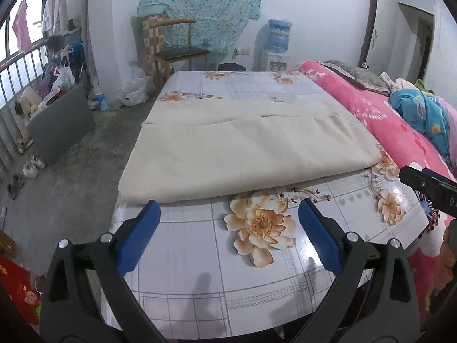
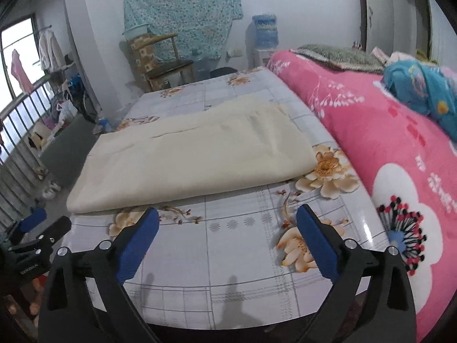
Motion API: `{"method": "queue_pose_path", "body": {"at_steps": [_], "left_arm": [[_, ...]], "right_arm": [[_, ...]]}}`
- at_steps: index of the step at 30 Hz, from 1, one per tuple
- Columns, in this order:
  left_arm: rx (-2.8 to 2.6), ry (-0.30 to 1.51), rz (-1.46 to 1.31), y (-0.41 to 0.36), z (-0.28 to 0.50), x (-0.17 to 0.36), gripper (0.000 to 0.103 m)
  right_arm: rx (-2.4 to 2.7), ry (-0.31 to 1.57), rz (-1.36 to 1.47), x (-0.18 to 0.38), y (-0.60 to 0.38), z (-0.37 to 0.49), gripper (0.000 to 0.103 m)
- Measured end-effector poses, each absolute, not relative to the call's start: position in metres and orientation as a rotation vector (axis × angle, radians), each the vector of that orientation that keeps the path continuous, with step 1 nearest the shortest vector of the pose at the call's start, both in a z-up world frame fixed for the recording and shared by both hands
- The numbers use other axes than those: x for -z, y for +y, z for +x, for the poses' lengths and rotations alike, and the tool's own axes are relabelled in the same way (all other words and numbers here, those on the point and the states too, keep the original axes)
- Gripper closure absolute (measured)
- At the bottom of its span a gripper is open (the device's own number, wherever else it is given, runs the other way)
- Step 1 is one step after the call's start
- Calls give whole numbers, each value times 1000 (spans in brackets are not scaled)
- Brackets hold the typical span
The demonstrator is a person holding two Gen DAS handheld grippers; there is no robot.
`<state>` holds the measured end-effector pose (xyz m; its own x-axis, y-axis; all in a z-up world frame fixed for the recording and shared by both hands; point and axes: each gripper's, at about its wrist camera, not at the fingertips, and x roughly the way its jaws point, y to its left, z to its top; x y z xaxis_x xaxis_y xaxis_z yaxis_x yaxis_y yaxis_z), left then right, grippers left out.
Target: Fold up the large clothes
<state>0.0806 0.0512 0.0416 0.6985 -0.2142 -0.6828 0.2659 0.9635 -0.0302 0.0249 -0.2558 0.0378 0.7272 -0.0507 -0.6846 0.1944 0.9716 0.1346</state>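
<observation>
A large cream cloth (image 1: 245, 145) lies folded flat on the floral table cover (image 1: 200, 257); it also shows in the right wrist view (image 2: 188, 160). My left gripper (image 1: 228, 214) is open and empty, just short of the cloth's near edge, toward its left part. My right gripper (image 2: 227, 220) is open and empty, a little back from the near edge, toward its right part. The right gripper's finger shows at the left view's right edge (image 1: 428, 183). The left gripper shows at the right view's left edge (image 2: 37, 228).
A rolled pink floral quilt (image 2: 385, 148) runs along the table's right side, with a blue garment (image 2: 422, 91) on it. A wooden chair (image 1: 177, 48) and a water dispenser (image 1: 277, 45) stand behind. Clutter and shoes (image 1: 31, 165) lie on the floor at left.
</observation>
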Motion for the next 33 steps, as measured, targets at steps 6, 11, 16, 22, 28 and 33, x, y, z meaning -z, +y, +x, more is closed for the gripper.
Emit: {"method": "queue_pose_path", "body": {"at_steps": [6,11,16,22,28,33], "left_arm": [[211,702,74,50,77,-52,9],[130,688,26,48,77,-56,9],[86,761,25,40,85,-52,9],[44,880,43,31,98,-35,9],[36,922,40,31,101,-28,9],[16,922,56,30,104,-28,9]], "right_arm": [[175,738,127,-40,-244,27,6],[170,742,85,-42,-236,32,6],[187,778,67,-38,-236,37,6],[175,862,74,-21,-235,48,6],[147,886,88,-17,-229,55,6],[137,894,89,-15,-226,57,6]]}}
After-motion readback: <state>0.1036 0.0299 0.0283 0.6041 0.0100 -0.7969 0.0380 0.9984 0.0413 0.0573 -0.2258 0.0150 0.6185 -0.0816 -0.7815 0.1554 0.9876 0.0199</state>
